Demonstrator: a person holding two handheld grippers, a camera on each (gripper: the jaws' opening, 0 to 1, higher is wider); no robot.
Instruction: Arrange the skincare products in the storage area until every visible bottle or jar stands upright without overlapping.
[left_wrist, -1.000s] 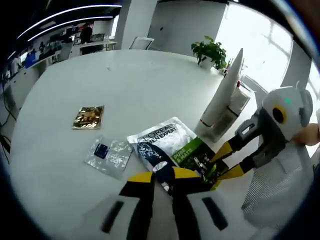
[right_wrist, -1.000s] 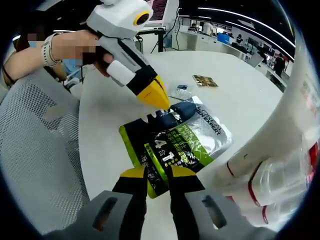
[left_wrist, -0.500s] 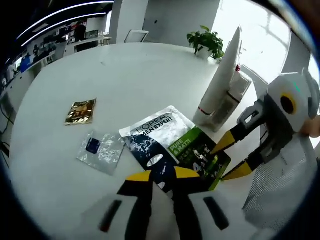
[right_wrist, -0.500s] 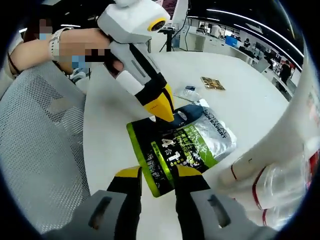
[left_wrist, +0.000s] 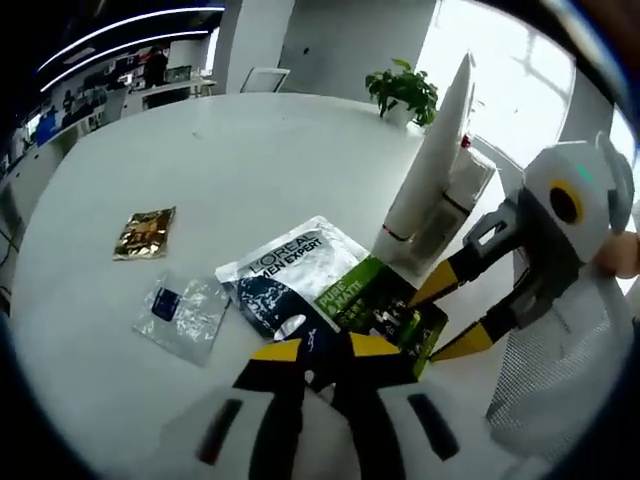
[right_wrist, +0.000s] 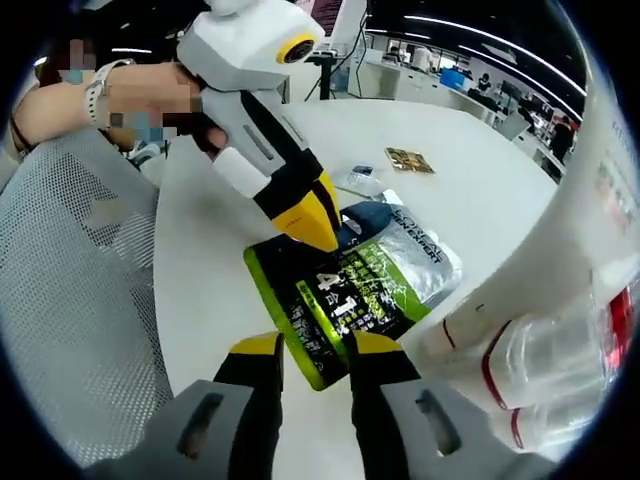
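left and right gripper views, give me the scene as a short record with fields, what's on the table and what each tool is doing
surface: round white table
main item: black, green and silver sachet, lying flat
other items: gold sachet and clear sachet, flat, apart from each other
upright item: white tube standing beside the big sachet
left tool: tips over the sachet's dark end; grip unclear
right tool: jaws apart, either side of the sachet's green edge
background: potted plant at the table's far edge
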